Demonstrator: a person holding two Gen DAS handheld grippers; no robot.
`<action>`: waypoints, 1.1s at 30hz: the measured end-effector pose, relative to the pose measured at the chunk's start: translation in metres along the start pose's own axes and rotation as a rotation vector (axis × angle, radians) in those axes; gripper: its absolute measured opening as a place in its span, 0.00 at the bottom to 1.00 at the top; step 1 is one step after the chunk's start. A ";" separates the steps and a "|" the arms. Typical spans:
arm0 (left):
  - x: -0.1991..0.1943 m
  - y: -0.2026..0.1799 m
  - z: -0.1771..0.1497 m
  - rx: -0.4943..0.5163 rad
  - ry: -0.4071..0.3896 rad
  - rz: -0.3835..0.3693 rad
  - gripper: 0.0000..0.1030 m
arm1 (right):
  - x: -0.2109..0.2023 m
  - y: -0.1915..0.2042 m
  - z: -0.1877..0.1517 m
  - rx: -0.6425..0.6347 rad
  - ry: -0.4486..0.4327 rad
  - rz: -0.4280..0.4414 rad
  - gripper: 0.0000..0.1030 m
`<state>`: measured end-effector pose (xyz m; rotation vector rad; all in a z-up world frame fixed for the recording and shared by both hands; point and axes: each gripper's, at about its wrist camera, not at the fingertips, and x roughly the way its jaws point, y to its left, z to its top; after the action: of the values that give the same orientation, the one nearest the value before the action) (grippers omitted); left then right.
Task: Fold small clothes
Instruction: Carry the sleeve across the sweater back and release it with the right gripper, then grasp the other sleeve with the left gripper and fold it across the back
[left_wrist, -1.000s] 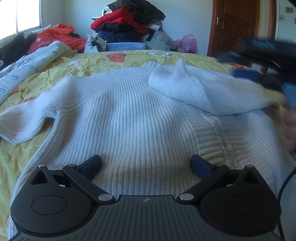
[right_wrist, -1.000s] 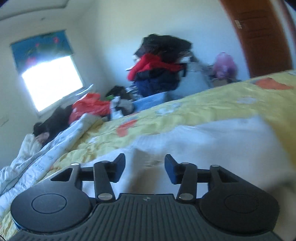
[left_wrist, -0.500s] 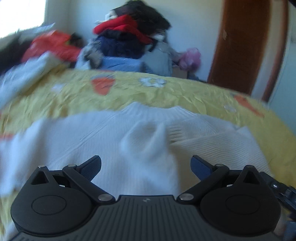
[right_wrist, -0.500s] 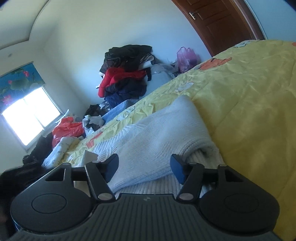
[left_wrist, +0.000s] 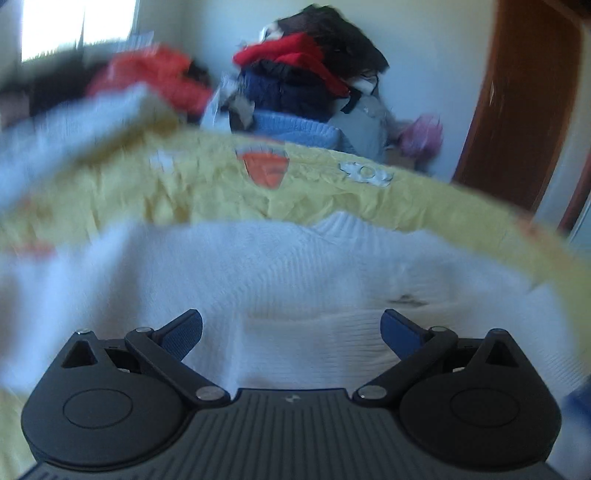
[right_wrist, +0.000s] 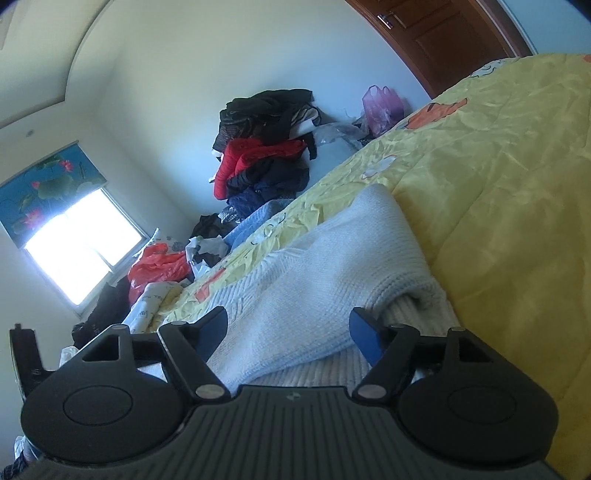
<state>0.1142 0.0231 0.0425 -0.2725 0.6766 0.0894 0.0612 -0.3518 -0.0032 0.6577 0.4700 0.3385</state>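
Note:
A white ribbed knit sweater (left_wrist: 280, 273) lies spread on the yellow bedspread (left_wrist: 207, 184). The left wrist view is blurred by motion. My left gripper (left_wrist: 291, 332) is open and empty, low over the sweater's body. In the right wrist view the sweater (right_wrist: 314, 280) has one sleeve folded over its body, with the cuff opening at the right. My right gripper (right_wrist: 288, 328) is open and empty, its fingers on either side of the folded sleeve, just above it. The view is tilted.
A pile of red, black and navy clothes (right_wrist: 266, 147) stands against the far wall. A red bag (right_wrist: 159, 266) and a printed white quilt (right_wrist: 155, 302) lie near the window (right_wrist: 81, 240). A brown door (right_wrist: 436, 33) is at the right, a pink bag (right_wrist: 380, 103) beside it.
My left gripper has moved forward and lower over the sweater, with blur. My right gripper has come down onto the folded sleeve and opened a little wider.

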 end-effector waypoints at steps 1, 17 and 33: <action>0.007 0.005 0.001 -0.048 0.049 -0.075 1.00 | 0.000 0.000 0.000 -0.001 0.001 0.000 0.75; 0.011 0.092 -0.001 -0.517 0.371 -0.375 0.96 | -0.005 0.002 0.000 -0.002 0.001 -0.006 0.75; 0.015 0.030 0.019 -0.150 0.230 -0.095 0.10 | -0.005 0.002 0.000 -0.011 0.005 -0.015 0.74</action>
<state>0.1324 0.0566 0.0405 -0.4630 0.8854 0.0179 0.0568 -0.3521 0.0000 0.6425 0.4776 0.3290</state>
